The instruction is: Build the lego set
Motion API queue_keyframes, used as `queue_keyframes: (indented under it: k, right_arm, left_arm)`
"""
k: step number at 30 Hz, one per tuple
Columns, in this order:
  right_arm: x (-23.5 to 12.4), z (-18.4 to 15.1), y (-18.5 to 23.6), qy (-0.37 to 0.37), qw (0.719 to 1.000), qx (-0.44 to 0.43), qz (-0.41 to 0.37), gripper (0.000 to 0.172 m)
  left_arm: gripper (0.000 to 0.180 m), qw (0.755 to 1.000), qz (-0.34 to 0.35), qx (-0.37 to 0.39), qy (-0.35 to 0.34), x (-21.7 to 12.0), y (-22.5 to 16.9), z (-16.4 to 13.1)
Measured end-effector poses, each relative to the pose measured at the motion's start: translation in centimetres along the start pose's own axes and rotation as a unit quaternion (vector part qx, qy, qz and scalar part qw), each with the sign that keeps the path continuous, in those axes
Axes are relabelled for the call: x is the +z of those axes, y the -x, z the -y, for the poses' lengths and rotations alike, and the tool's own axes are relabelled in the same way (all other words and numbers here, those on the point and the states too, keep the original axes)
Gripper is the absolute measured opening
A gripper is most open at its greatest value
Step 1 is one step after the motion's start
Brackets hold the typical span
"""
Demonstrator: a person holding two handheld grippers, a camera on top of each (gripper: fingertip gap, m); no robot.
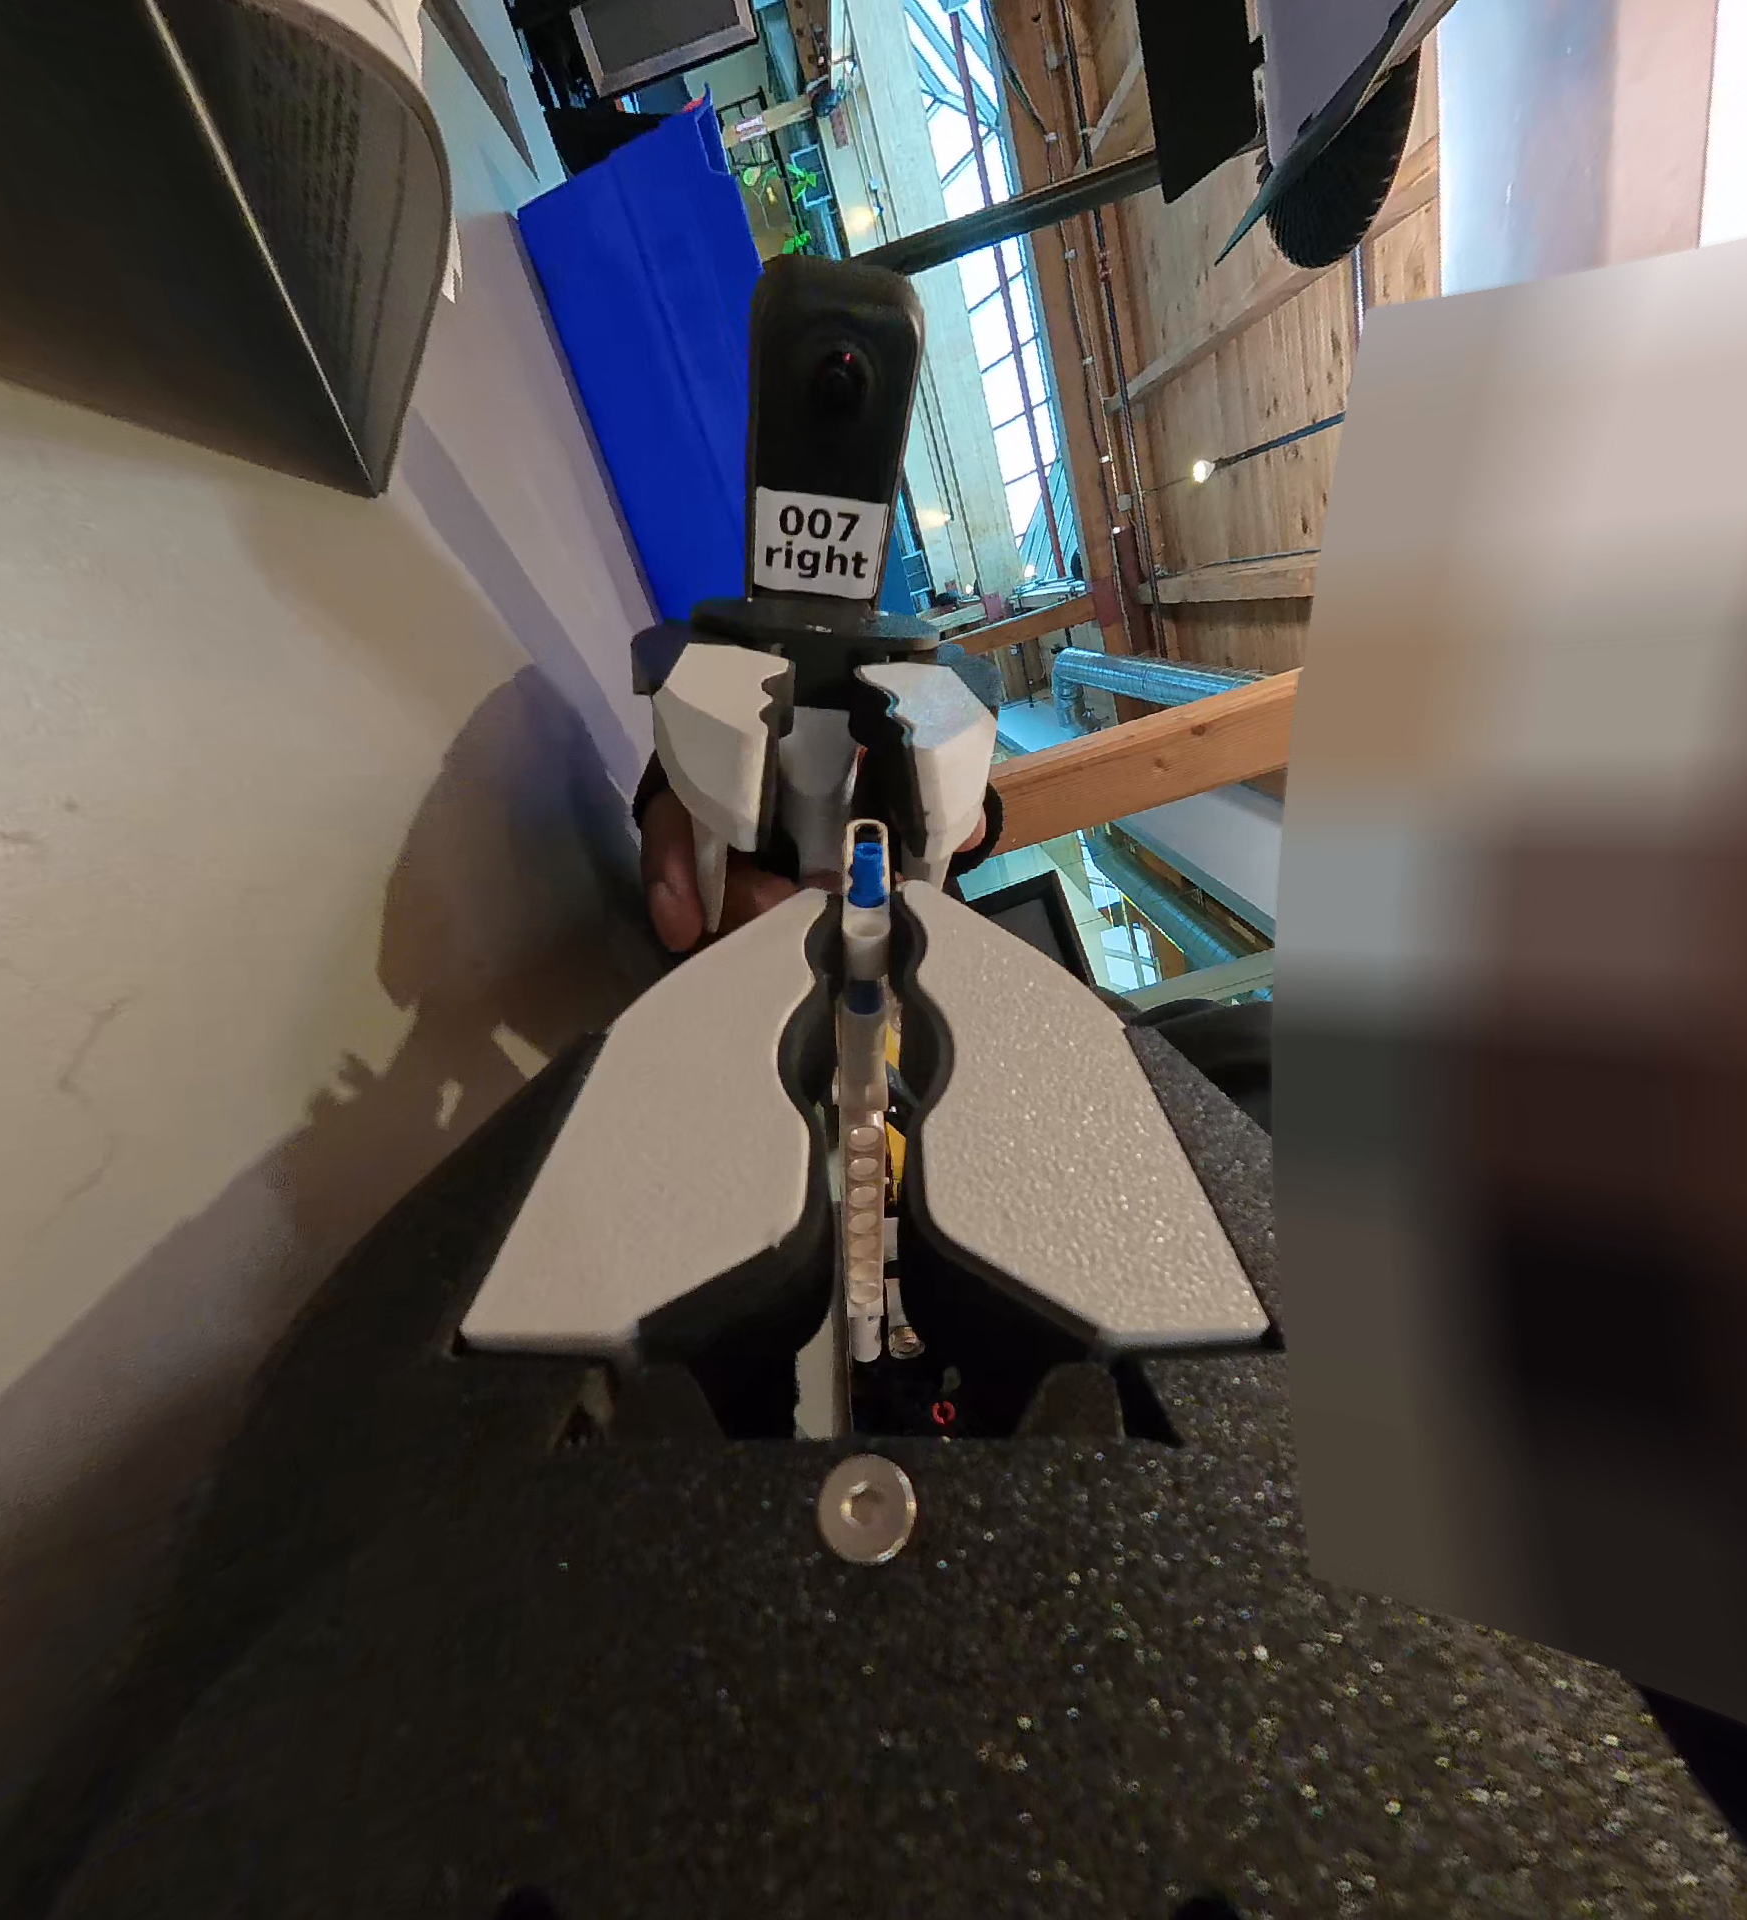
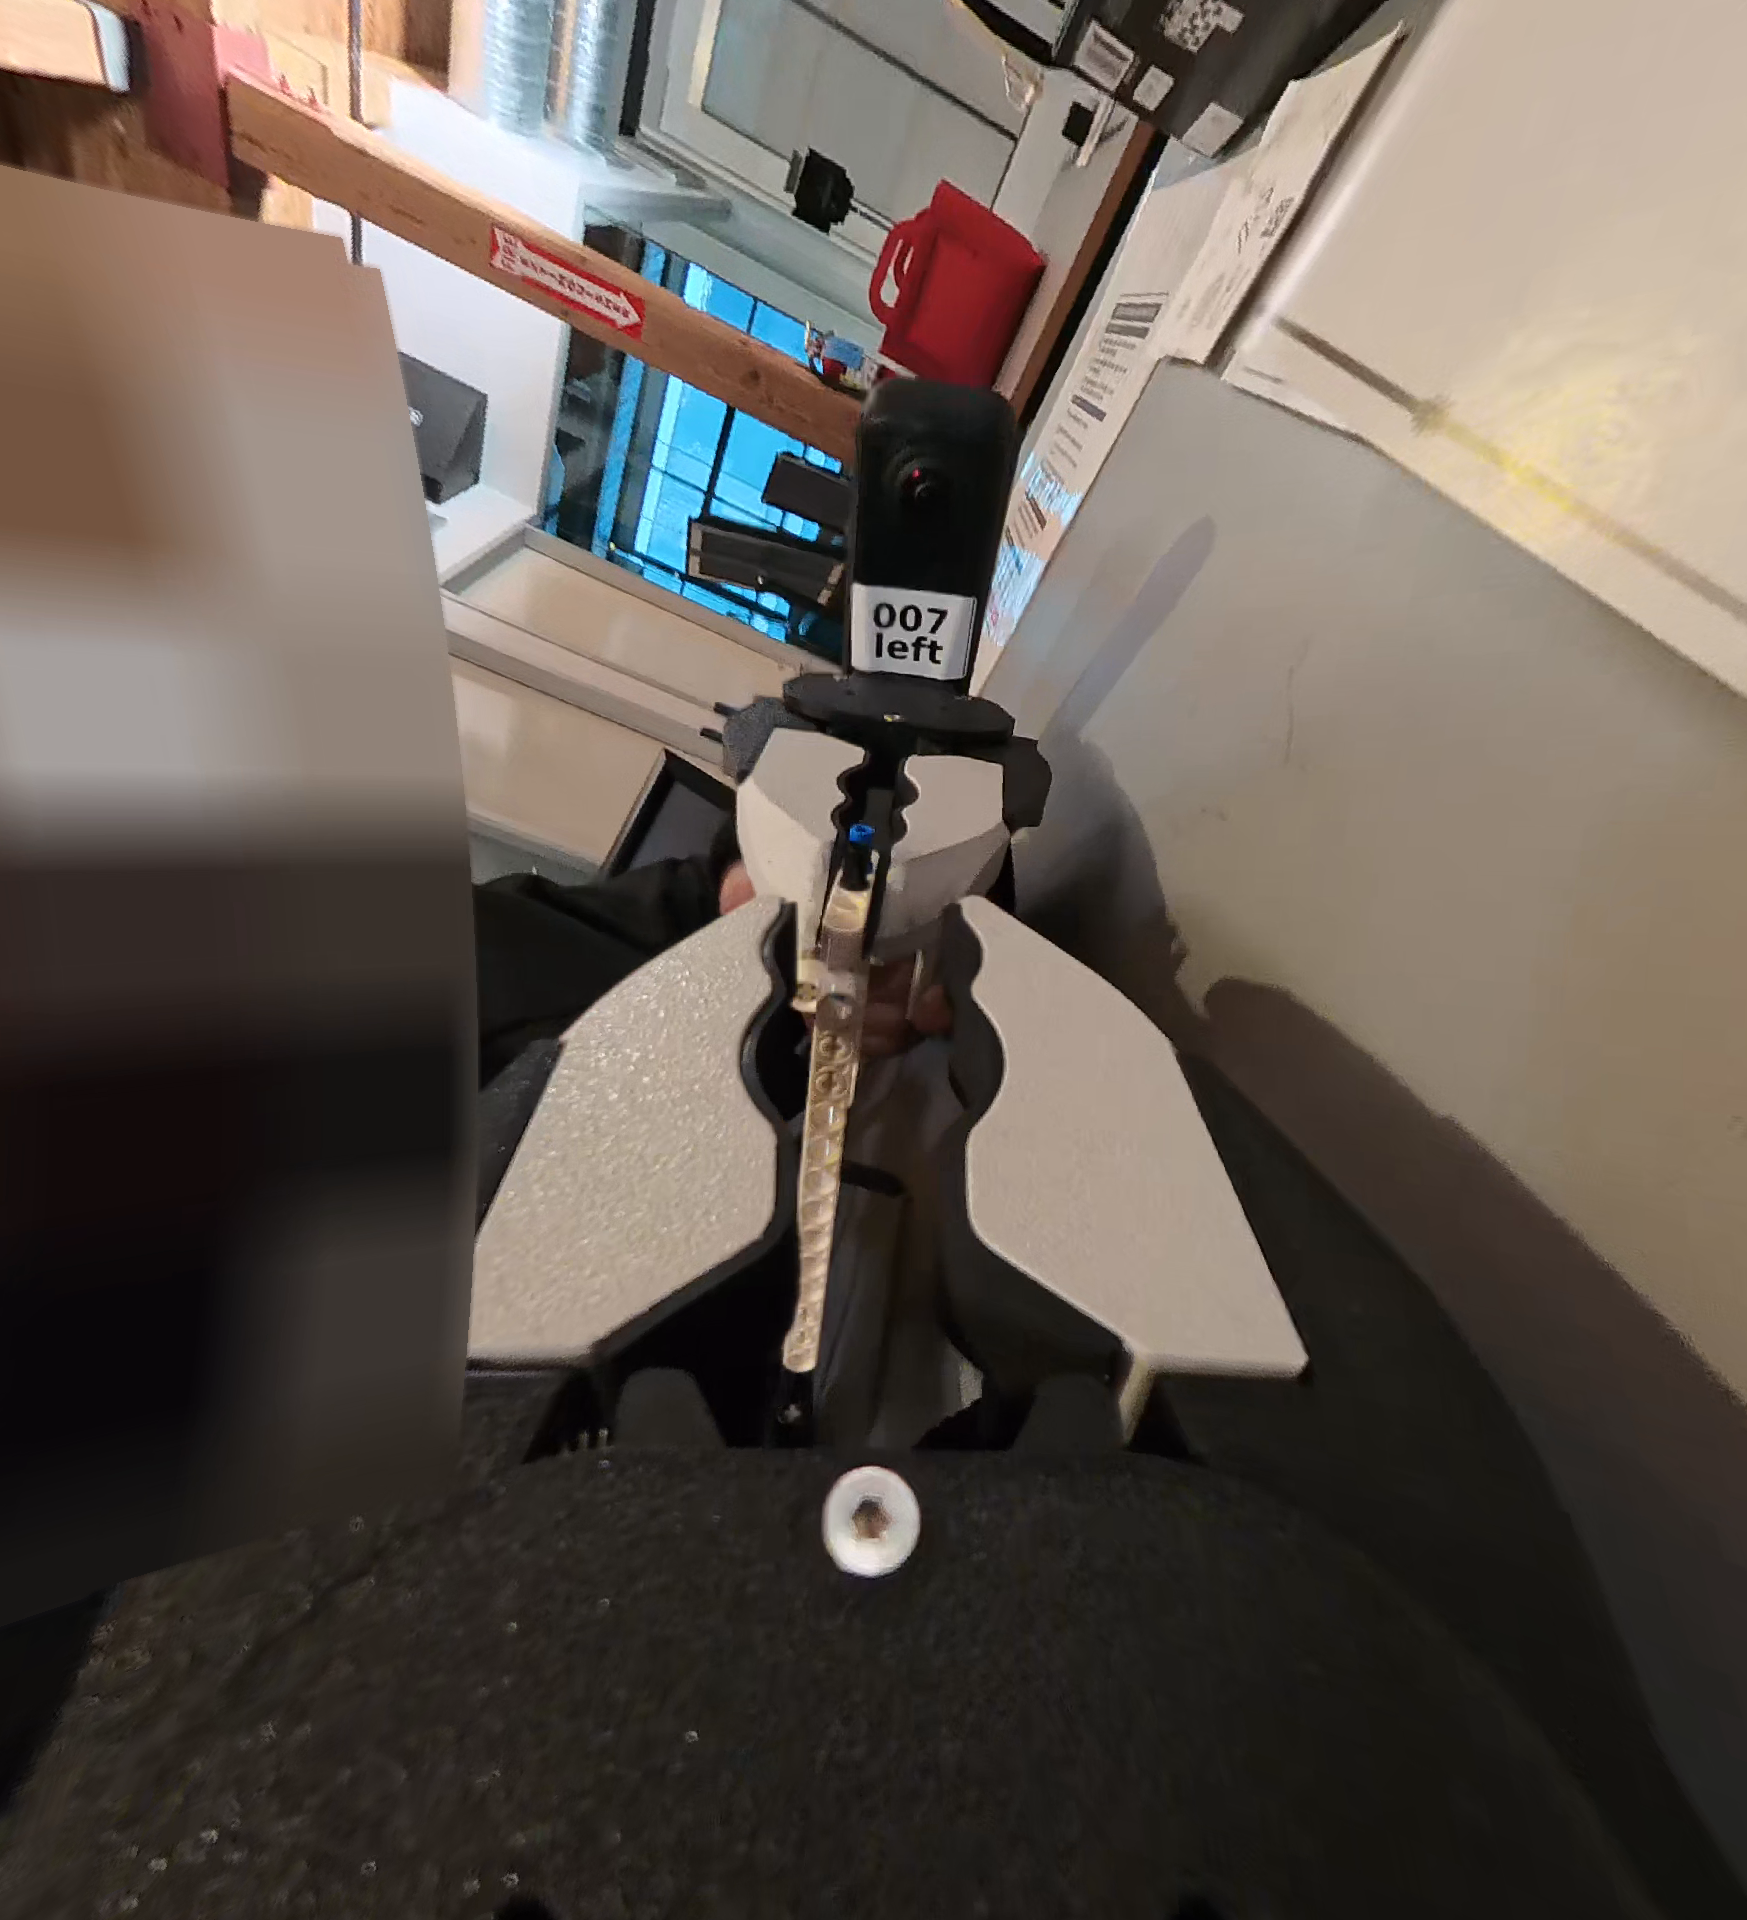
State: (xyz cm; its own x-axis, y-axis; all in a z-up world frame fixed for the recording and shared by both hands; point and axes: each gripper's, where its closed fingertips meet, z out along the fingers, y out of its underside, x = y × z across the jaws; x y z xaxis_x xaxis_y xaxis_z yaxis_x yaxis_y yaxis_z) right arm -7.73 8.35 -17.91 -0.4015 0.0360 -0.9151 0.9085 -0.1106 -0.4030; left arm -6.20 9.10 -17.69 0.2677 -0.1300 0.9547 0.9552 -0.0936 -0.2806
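Note:
In the left wrist view my left gripper (image 1: 867, 904) is shut on a long pale beam (image 1: 864, 1174) with a row of round holes. The beam runs back between the fingers, and a blue pin (image 1: 864, 868) sticks out past the fingertips. My right gripper (image 1: 827, 821) faces it close ahead with its fingers apart. In the right wrist view my right gripper (image 2: 874, 914) is open. The beam (image 2: 822, 1143) lies in the gap close to one finger, and the other pad stands clear of it. The left gripper (image 2: 864, 862) pinches the beam's far end at the blue pin (image 2: 858, 834).
A pale wall (image 1: 173, 831) runs close along one side. A blue panel (image 1: 640, 364) and a wooden rail (image 1: 1160, 748) lie behind the right gripper. A black box (image 1: 173, 208) hangs near the wall. A red jug-like object (image 2: 952, 291) is far off.

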Motion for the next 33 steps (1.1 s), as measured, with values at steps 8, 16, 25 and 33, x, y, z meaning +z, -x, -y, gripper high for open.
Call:
queue_keyframes:
  k: [8, 16, 25, 33]
  right_arm:
    - [0.37, -0.69, 0.19, 0.03, 0.999, -0.012, -0.011, 0.008]
    - [0.15, -0.73, 0.04, 0.031, 1.0, 0.002, -0.005, 0.008]
    - [0.04, -0.76, -0.2, 0.029, 0.999, 0.029, 0.002, 0.008]
    - [-0.06, -0.66, -0.46, 0.024, 0.999, 0.035, -0.001, 0.008]
  left_arm:
    - [0.008, 1.0, 0.012, 0.002, -0.002, 0.13, 0.27, -0.11]
    - [0.008, 1.0, 0.005, -0.013, -0.002, 0.37, 0.35, -0.23]
    - [0.016, 1.0, 0.0, -0.016, 0.017, 0.32, 0.31, -0.21]
    - [0.043, 1.0, 0.0, 0.015, 0.014, -0.34, -0.39, 0.18]
